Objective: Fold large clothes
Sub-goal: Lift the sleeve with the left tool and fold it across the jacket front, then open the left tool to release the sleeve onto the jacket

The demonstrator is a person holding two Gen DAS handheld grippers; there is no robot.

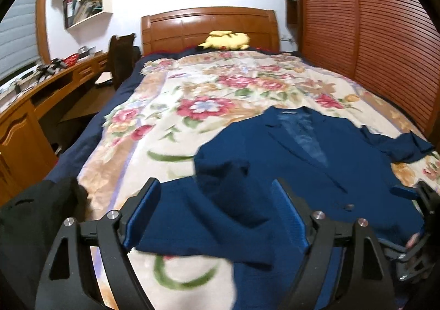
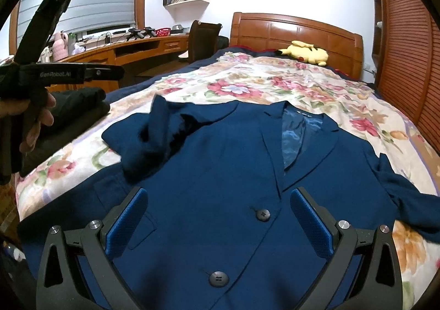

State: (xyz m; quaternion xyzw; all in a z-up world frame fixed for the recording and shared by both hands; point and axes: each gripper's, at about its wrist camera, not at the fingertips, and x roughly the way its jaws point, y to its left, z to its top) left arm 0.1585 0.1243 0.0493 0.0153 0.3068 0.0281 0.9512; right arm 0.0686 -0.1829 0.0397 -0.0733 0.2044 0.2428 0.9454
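Observation:
A navy blue jacket (image 2: pixel 225 161) lies face up on the floral blanket (image 2: pixel 275 87), collar toward the headboard. One sleeve (image 2: pixel 162 136) is bunched up and thrown onto its chest; the other sleeve (image 2: pixel 407 197) trails off to the right. My right gripper (image 2: pixel 221 200) hangs open over the buttoned front, with nothing pinched between its blue pads. My left gripper (image 1: pixel 217 194) is open too, just above the jacket (image 1: pixel 288 161) where the folded sleeve (image 1: pixel 220 200) lies, and its pads stand clear of the cloth. A hand (image 2: pixel 41 117) holds the left tool.
A folded black garment (image 2: pixel 79 106) sits at the bed's left edge. A yellow plush toy (image 2: pixel 305 55) rests by the wooden headboard (image 2: pixel 297 32). A desk (image 2: pixel 123 54) and chair stand to the left, and louvred wardrobe doors (image 2: pixel 407 48) to the right.

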